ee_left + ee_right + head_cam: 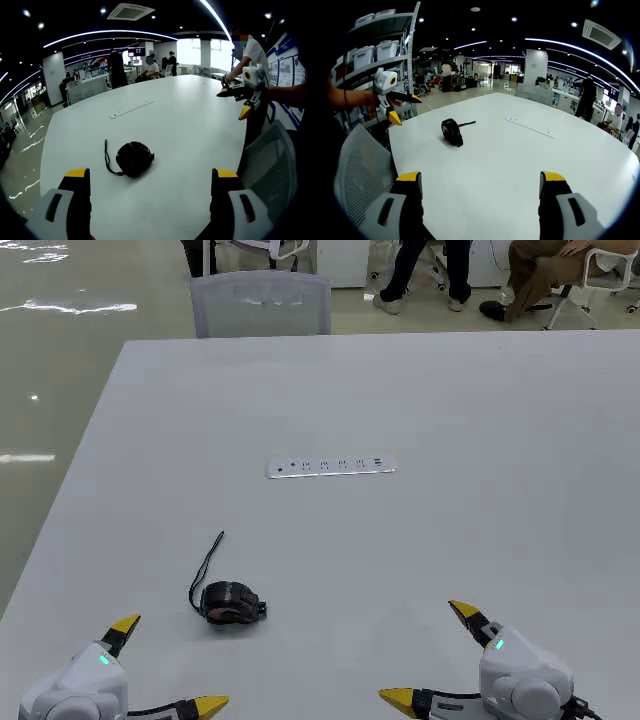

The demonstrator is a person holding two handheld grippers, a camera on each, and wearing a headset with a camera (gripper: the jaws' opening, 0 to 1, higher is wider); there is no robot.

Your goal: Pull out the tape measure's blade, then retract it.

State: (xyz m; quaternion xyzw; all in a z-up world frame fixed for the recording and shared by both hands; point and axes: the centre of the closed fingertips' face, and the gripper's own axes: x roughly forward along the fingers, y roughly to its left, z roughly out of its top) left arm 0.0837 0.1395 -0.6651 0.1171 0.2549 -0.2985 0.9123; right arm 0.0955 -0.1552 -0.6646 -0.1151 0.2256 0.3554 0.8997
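Fingers (pixel 122 628) wide apart: left gripper (pixel 168 664), right gripper (pixel 429 652)

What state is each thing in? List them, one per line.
Tape measure: on the table, blade in, untouched.
Strap: loose, lying on the table.
Left gripper: open, empty.
Right gripper: open, empty.
Power strip: nothing plugged in.

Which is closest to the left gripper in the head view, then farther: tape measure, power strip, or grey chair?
1. Tape measure, just ahead of the left gripper.
2. Power strip, in the middle of the table.
3. Grey chair, beyond the table's far edge.
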